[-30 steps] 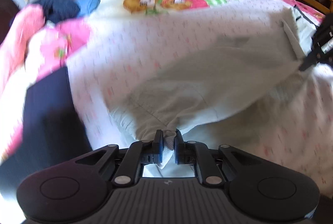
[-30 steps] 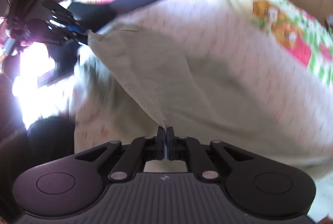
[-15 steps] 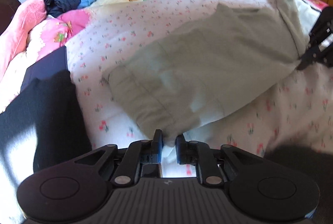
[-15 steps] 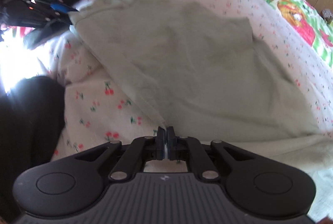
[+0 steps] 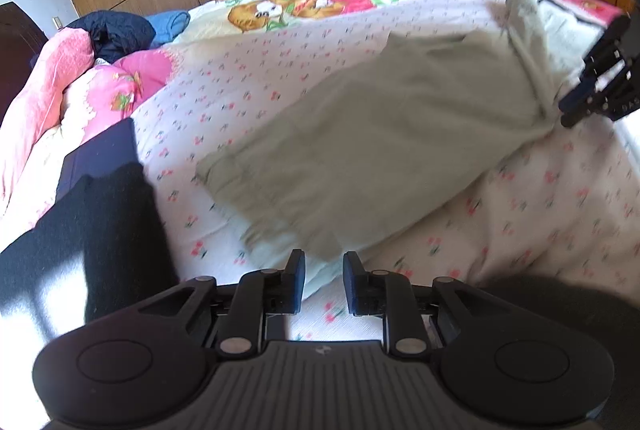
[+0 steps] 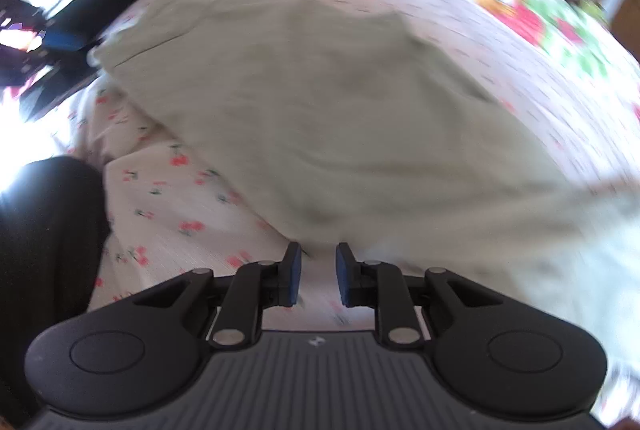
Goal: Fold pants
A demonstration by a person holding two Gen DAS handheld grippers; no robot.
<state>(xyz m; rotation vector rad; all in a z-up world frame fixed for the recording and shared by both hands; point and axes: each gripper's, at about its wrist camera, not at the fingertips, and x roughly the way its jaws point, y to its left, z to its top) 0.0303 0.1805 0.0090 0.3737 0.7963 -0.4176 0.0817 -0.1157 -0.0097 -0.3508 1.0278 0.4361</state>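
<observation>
Sage-green cotton pants lie spread across the cherry-print bedsheet, reaching from six o'clock up toward two o'clock in the left wrist view. Our left gripper hovers at the near corner with its fingers apart and nothing between them; our right gripper likewise stands parted and empty at the other near corner. We judge that a fold has been laid and both corners let go, though the right view is too blurred to show how neatly the layers meet. Next, we would pick a fresh pair of edges, likely the short end at two o'clock where pale fabric bunches, and carry it over the middle, pinching both layers together so the fold does not slip. Around us, a black garment sits at eight o'clock, a pink quilt and navy clothes at ten o'clock, well apart from the pants. Nothing lies on the pants themselves.
</observation>
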